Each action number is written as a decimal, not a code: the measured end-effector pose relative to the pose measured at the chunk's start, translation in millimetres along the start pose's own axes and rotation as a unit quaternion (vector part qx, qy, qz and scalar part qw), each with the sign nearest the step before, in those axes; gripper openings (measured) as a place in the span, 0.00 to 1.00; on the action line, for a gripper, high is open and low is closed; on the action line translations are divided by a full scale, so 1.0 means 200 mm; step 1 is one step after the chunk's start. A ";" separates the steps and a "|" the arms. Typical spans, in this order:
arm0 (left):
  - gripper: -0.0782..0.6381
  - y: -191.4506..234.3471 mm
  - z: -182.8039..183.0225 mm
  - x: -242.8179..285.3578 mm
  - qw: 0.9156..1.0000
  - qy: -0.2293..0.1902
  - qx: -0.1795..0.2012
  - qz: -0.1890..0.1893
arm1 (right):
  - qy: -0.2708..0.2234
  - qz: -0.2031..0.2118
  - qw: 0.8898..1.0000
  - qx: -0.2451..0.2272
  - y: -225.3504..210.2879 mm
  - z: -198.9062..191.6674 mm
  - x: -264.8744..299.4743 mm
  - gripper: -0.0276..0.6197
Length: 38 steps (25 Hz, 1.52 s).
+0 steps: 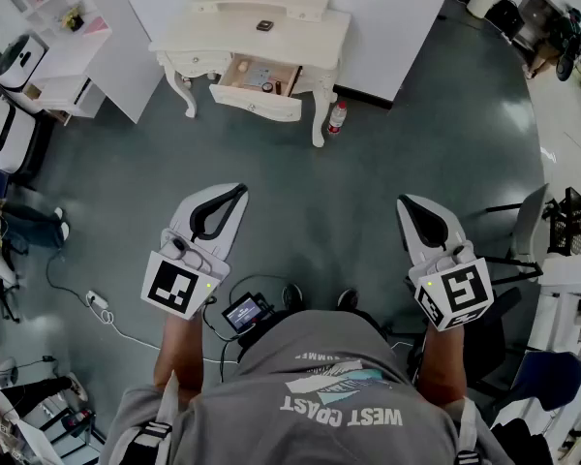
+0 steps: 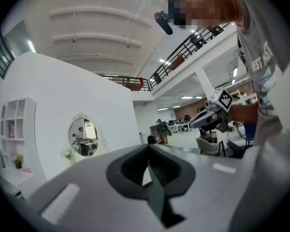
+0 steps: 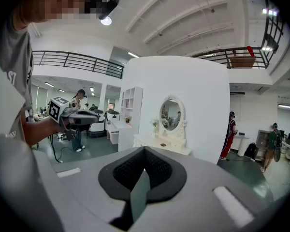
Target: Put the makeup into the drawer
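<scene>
The person stands on the grey-green floor [image 1: 320,177], well back from the white dressing-table worktop [image 1: 300,37], with one claw held out in each hand.

The left claw [image 1: 238,192] points level and toward the worktop. Its jaws are closed tip to tip, and the left gripper view shows nothing between the dark pads. The right claw [image 1: 405,202] tilts slightly downward. Its jaws are also fully closed, and it too is empty. The two claws are well apart, one on either side of the person's body, and neither is near the furniture.

The makeup [image 1: 264,25] is a small dark item lying on the worktop's top surface, below the base of the oval mirror [image 3: 170,114]; what kind of makeup it is cannot be told from here. The drawer [image 1: 257,102] under the worktop's right half is pulled out, and a few small things lie inside it — a pale flat piece and a small round one — too small to name.

A bottle with a red cap [image 1: 337,116] stands on the floor just beside the worktop's front right leg. White shelving [image 1: 63,13] stands to the worktop's left, against the white partition wall [image 1: 397,17]. A power strip [image 1: 97,300] with its cable lies on the floor to the person's left.
</scene>
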<state>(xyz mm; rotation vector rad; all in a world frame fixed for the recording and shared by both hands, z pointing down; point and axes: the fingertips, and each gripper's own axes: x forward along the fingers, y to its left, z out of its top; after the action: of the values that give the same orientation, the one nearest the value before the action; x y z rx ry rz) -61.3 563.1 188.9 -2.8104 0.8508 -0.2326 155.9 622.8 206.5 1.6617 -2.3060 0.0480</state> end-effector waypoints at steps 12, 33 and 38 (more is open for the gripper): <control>0.11 0.18 -0.09 -0.01 1.000 -0.003 -0.004 -0.004 | 0.000 -0.005 1.000 0.004 0.07 0.03 0.19 0.04; 0.11 0.56 -0.18 0.51 0.998 0.043 -0.021 0.048 | -0.032 0.053 0.997 0.036 -0.45 0.13 0.88 0.05; 0.11 0.68 -0.15 0.82 0.996 0.051 -0.023 0.067 | -0.035 0.086 0.995 0.025 -0.68 0.18 1.14 0.05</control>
<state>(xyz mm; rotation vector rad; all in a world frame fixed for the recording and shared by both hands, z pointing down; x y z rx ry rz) -3.9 355.9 202.6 -2.7900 1.0745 -0.3413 209.1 359.9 211.3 1.5052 -2.5147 0.0864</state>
